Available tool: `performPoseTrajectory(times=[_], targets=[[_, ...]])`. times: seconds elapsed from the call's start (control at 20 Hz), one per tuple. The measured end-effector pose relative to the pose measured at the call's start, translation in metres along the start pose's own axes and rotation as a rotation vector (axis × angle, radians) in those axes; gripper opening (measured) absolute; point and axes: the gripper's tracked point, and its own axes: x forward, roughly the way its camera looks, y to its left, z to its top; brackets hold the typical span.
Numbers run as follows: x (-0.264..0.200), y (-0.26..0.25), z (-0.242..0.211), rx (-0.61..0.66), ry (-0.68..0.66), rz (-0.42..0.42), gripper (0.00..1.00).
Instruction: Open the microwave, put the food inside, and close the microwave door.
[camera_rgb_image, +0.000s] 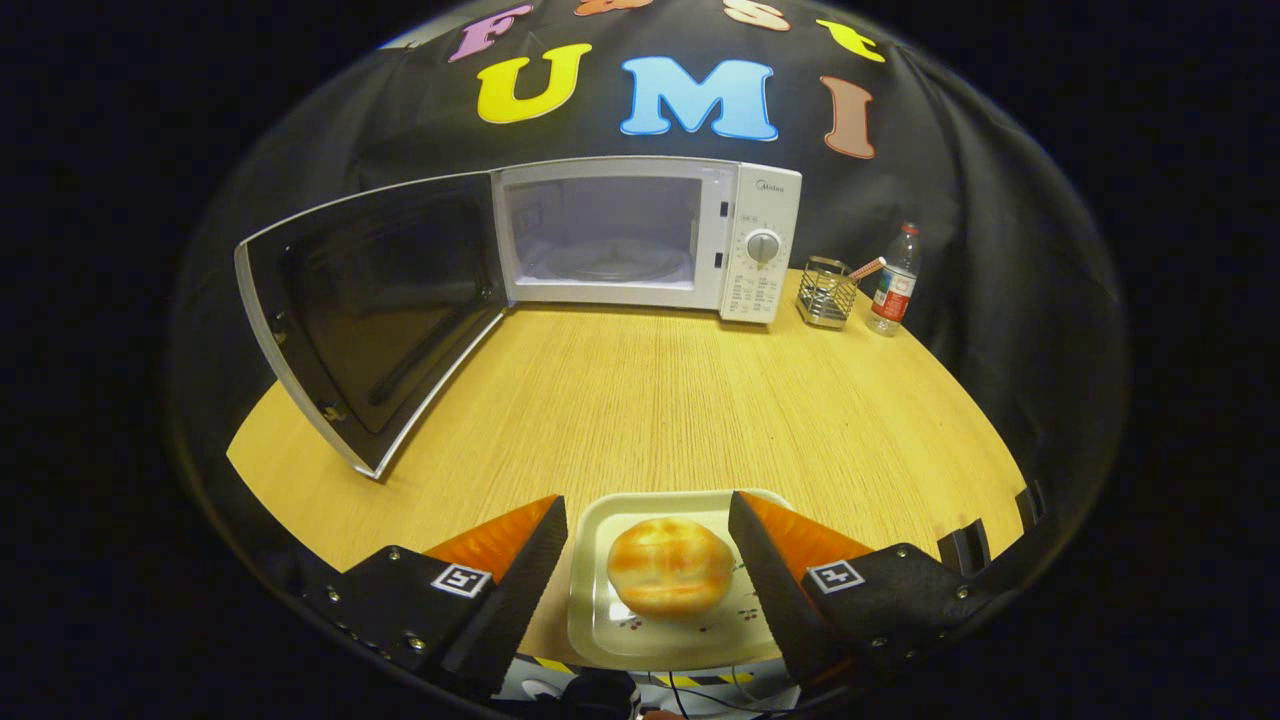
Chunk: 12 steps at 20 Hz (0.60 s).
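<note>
Broadly, a light wood-grain table (640, 400) carries everything. At its far side stands a white box microwave (650, 235), cavity bare, glass turntable faintly visible inside. Its dark-glass, white-framed door (370, 310) is swung fully open and juts out over the table toward the near side. So the opening step looks done; loading is next.

Beside the microwave's dial panel: a small wire-mesh holder (826, 292), then a clear plastic water bottle with a red label (893, 280) just beside it.

Near edge: a pale square tray with small cherry prints (600, 620), holding a round golden-brown bun (670, 566). The bun sits well apart from the microwave.

The tongs (648, 555) are spread wide, one finger to each side of the bun and above the tray, gripping nothing; neither finger appears to touch the bun.

Risks, as I judge them:
- Closing on the soft bun alone could squash it or let it roll off the tray.
- Gripping the tray by one rim could tip it and slide the bun.
- A path drifting toward the open door could knock its edge.

Unclear: the tray's near rim is cut off below the fingers; finger height over the tray cannot be told; the holder's contents are too small to make out.
</note>
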Motion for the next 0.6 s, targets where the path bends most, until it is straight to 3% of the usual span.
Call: performPoseTrajectory(times=[0.6], targets=[[0.014, -0.013, -0.042, 0.036, 0.184, 0.040, 0.99]])
